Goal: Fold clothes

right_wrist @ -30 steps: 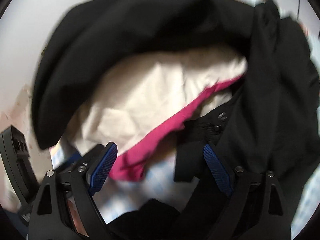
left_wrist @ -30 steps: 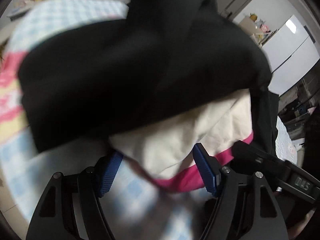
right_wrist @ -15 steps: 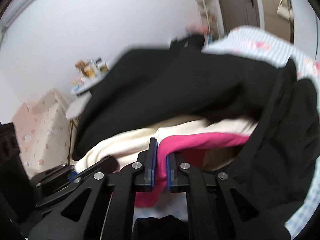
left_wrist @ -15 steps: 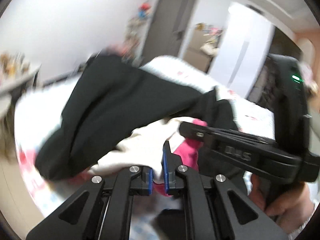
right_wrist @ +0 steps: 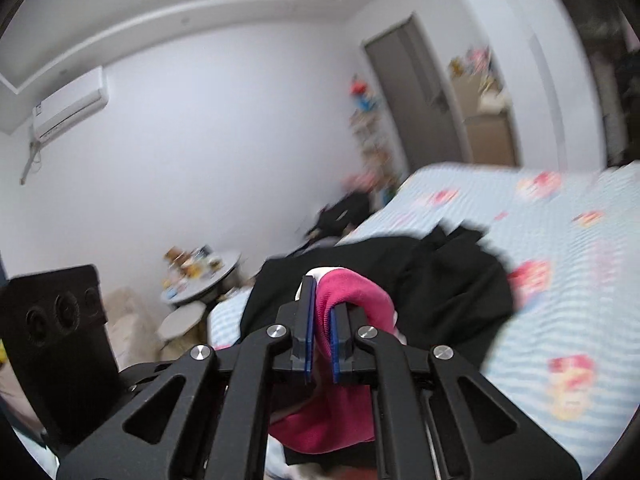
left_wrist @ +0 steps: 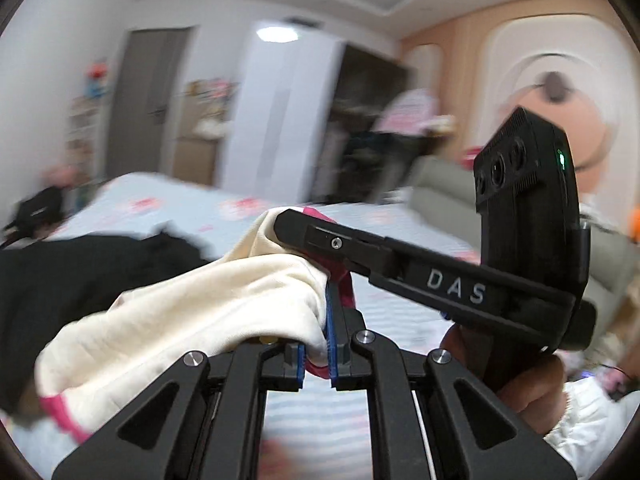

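A cream garment with pink trim is lifted above the bed. My left gripper is shut on its cream cloth, which drapes away to the left. My right gripper is shut on the pink edge of the same garment, whose pink cloth hangs below the jaws. In the left wrist view the right gripper reaches in from the right, its tip in the cloth, with a hand on its handle. Black clothes lie in a heap on the bed beneath.
The bed has a light blue sheet with pink prints. A small round table with clutter stands by the white wall. A grey door, a white wardrobe and a grey sofa lie beyond.
Both grippers closed on the cream and pink garment and rose with it off the black heap. The views swung from the clothes pile up to the room.
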